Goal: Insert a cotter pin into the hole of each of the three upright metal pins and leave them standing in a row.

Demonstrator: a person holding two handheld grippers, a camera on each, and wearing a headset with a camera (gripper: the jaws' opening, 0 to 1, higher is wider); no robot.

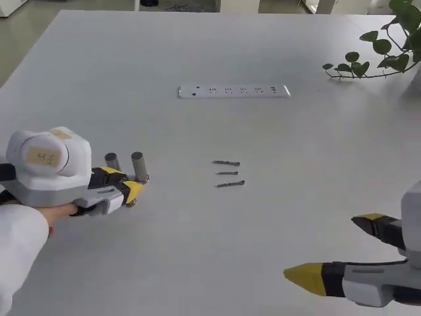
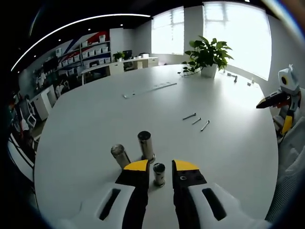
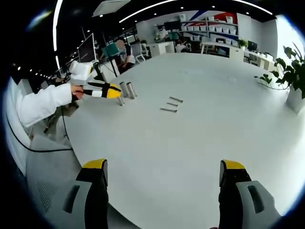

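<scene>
Head view: three slim grey cotter pins (image 1: 227,173) lie loose on the white table (image 1: 263,250), none inserted. Left gripper (image 2: 161,166) straddles, jaws slightly parted, one of three upright steel cylinder pins (image 2: 146,145); right gripper (image 3: 164,164) gapes empty.

The place looks like an open-plan office or lab, with a large white table (image 1: 197,250) carrying a power strip (image 1: 233,91), wall shelves (image 2: 93,47) of boxes, desks (image 2: 128,63), a potted plant (image 2: 208,56) and tall windows (image 2: 233,33).

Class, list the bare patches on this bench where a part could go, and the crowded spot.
Free: the stretch between power strip and cotter pins; the patch between those pins and the right gripper. Crowded: the metal pins, with the left gripper around one.
</scene>
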